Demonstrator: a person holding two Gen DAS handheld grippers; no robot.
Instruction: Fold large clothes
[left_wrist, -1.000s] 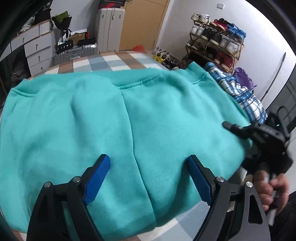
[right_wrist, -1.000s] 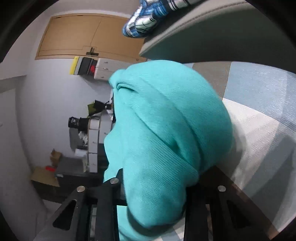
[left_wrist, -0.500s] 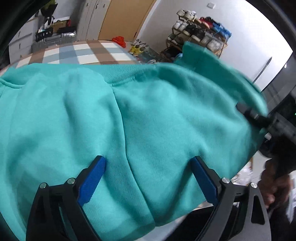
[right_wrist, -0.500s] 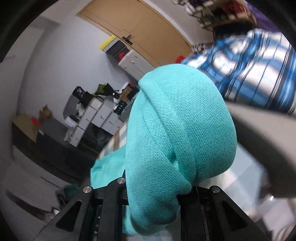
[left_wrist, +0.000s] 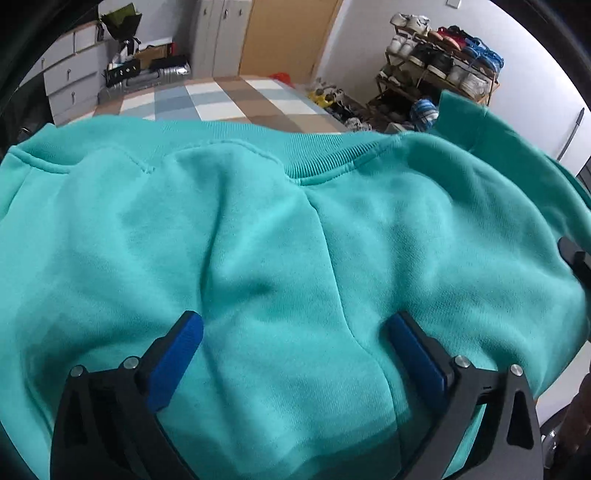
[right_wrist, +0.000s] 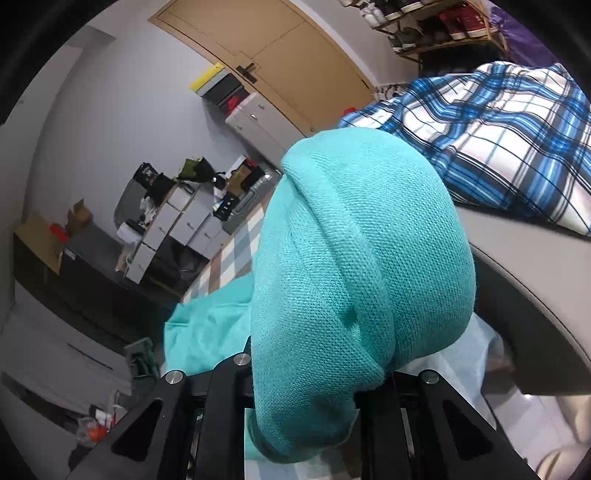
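Sweatshirt (left_wrist: 280, 236): teal, spread rumpled over the checked surface (left_wrist: 229, 99).
Left gripper (left_wrist: 295, 347): jaws opening wide, blue pads (left_wrist: 173, 358) astride the cloth, not pinching.
Right gripper (right_wrist: 306, 391): clenched on a bunched teal fold, raised.
Plaid garment (right_wrist: 498, 140): beyond, right.

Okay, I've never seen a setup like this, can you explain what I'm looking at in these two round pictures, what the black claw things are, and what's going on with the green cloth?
Each picture comes from a fisheye camera mounted on a hand-held two-finger gripper; a person holds one in each hand. There is no robot arm.

The left wrist view looks past the left gripper, whose blue-padded jaws are opening over a teal sweatshirt spread on a checked tablecloth. Nothing is pinched there.

The right wrist view shows the right gripper shut on a bunched part of the same sweatshirt, which fills the middle. Behind it lies a blue plaid shirt.

A shoe rack and a wooden door stand in the background.
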